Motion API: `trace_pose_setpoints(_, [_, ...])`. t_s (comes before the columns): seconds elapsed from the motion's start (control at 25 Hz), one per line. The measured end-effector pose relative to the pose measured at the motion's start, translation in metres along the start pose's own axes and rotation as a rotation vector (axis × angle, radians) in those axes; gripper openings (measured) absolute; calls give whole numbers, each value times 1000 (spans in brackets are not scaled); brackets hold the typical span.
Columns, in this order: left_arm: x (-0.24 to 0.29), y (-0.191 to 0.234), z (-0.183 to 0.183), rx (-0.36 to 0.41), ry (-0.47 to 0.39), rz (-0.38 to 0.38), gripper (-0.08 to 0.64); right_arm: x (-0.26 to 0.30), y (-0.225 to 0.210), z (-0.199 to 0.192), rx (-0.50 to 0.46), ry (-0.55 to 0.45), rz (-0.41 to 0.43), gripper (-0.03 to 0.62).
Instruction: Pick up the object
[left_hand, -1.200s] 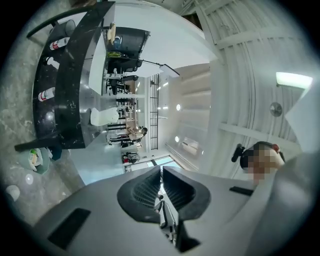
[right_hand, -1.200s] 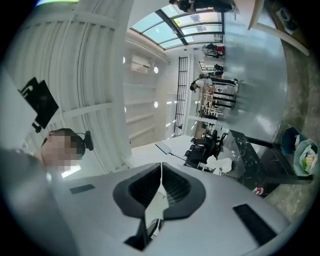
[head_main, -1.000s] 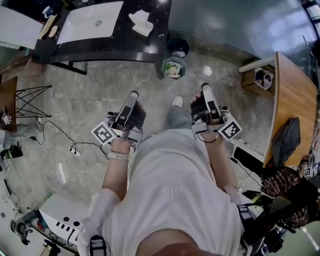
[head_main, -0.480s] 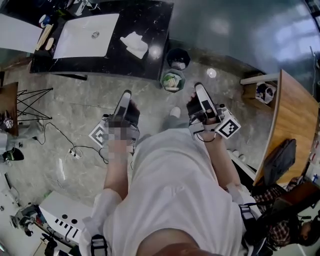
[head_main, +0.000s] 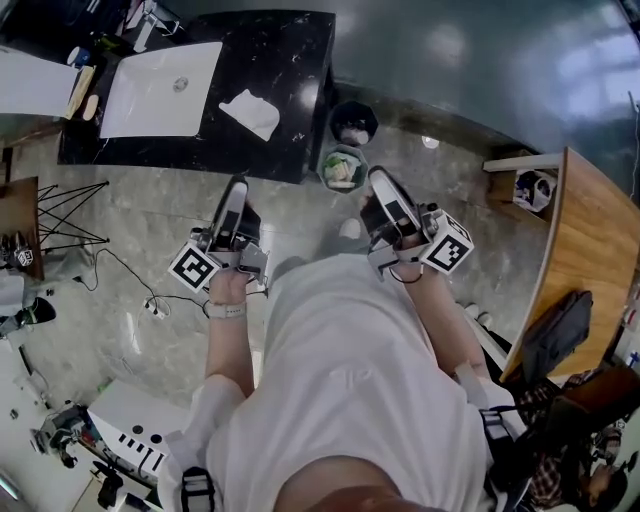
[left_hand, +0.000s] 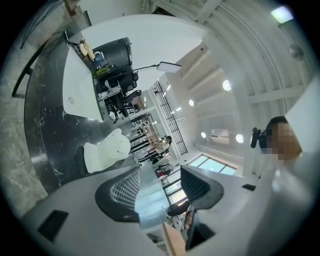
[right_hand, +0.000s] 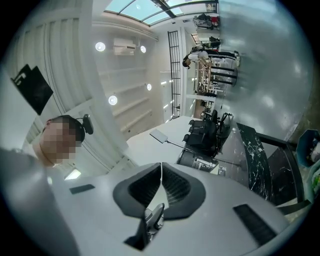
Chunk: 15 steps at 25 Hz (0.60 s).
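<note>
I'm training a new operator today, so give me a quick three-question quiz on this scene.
1. True or false: the white object lies in the sink.
2. Which claw is shut? A) left claw B) right claw
3. What stands on the floor by the black counter's end?
Key: 1. False; it lies on the counter beside the sink. 2. B; the left claw's jaws have just been opening, nothing between them. 3. A dark bin and a greenish bin.
</note>
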<state>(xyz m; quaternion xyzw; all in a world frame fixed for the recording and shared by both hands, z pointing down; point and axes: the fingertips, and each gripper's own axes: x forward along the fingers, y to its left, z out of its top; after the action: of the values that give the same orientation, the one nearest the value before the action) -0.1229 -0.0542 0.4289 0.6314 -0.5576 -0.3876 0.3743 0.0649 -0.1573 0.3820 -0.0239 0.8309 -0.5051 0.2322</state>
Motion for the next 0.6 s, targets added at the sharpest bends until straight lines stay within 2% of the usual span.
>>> trace_pose_setpoints(0.08, [8, 3, 4, 86, 29, 46, 252, 3, -2, 4, -3, -2, 1, 21])
trace_pose_setpoints(0.2, [21, 2, 11, 306, 102, 120, 278, 9, -4, 8, -6, -16, -4, 22])
trace_pose_setpoints(0.28, [29, 5, 14, 427, 146, 160, 293, 15, -2, 7, -10, -23, -4, 21])
trace_pose_setpoints(0.44, [37, 20, 20, 650, 218, 199, 321, 23, -3, 3, -33, -42, -36, 21])
trace_pose_setpoints(0.6, [43, 41, 29, 809, 300, 242, 350, 35, 0, -4, -77, -65, -63, 21])
